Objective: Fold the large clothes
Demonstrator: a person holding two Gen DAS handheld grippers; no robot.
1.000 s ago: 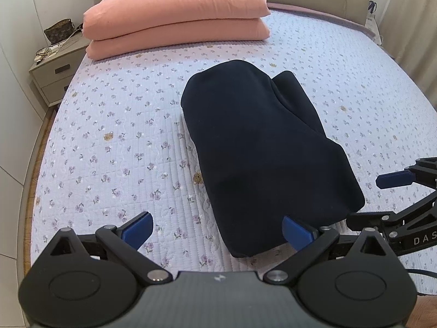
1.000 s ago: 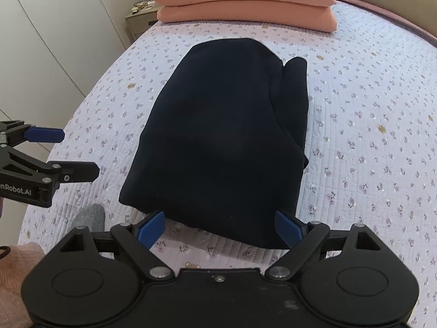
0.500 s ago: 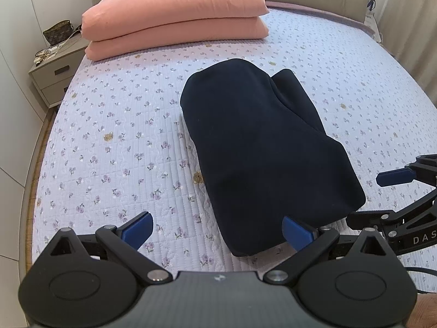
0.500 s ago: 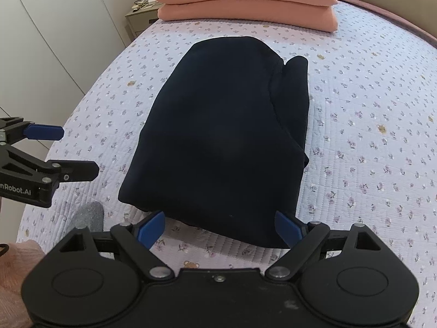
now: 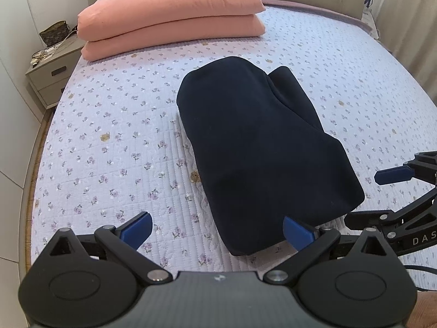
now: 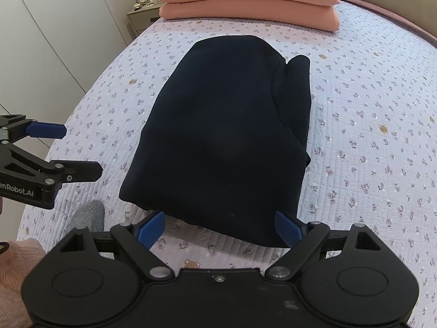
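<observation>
While both tools hang over the near edge of the bed, the dark navy garment (image 5: 262,147) lies folded into a thick, soft oblong on the quilted bedspread (image 5: 109,142), which is pale lilac with small flower prints. Its rounded end points toward twelve o'clock, where two flat salmon-pink pillows (image 5: 169,19) are stacked. A narrower layer, perhaps a sleeve, shows along its three o'clock side. The left gripper (image 5: 217,228) has its blue-padded jaws spread wide, holding nothing. The right gripper (image 6: 220,225) is likewise spread, its pads flanking the garment's near edge. A grey bedside cabinet (image 5: 52,79) stands at ten o'clock.
</observation>
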